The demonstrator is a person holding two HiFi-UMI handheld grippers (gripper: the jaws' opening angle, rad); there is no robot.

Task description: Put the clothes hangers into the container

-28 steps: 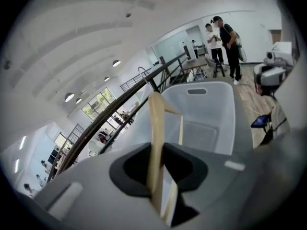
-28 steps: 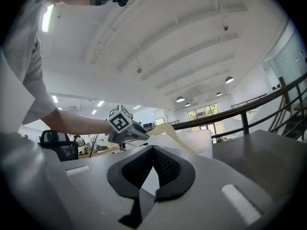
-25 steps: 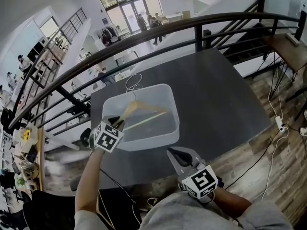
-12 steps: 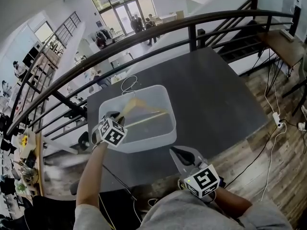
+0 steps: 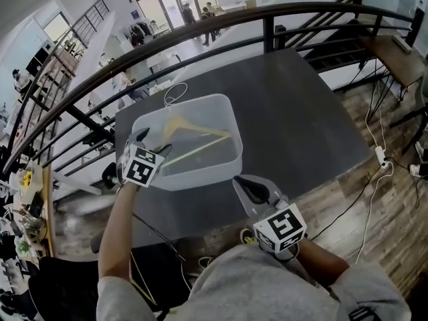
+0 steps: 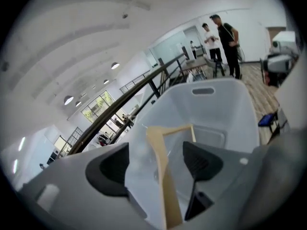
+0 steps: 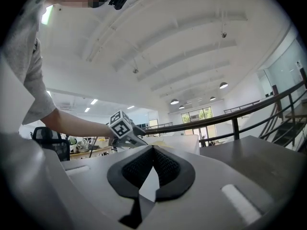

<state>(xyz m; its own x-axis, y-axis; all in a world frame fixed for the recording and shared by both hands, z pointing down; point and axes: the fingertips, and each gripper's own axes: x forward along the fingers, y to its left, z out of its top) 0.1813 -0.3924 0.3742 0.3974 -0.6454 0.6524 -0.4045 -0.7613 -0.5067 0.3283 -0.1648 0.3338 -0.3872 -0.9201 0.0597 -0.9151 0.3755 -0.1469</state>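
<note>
Dark grey table (image 5: pixel 294 112) is seen on an upper landing, and almost all of its surface is left bare. A wooden clothes hanger (image 5: pixel 195 127) is found inside a pale, see-through plastic container (image 5: pixel 221 172), which is set on the left part of the table, near the edge closest to the person. The hanger is laid slanting across the inside of the container, and its wire hook (image 5: pixel 175 93) is carried out over the far rim.

One wooden arm of the hanger is reached by the left gripper (image 5: pixel 152 143), which is held at the near left corner of the container and pointed down into it. Its jaws have just been opening and are now spread wide. In the left gripper view the wooden arm is seen running up between the two dark pads (image 6: pixel 108 169), and it is pressed by neither of them.

The right gripper (image 7: pixel 153 152) is held level at the near edge of the table, to the right of the container and clear of it. Its jaws are brought together at the tips, and nothing is gripped between them.

Beyond the far edge of the table a black metal railing (image 5: pixel 267 12) is curved across the head view, and a lower floor with several people is seen past it. To the right, a wooden floor (image 5: pixel 348 199) is crossed by loose cables (image 5: pixel 374 199).
</note>
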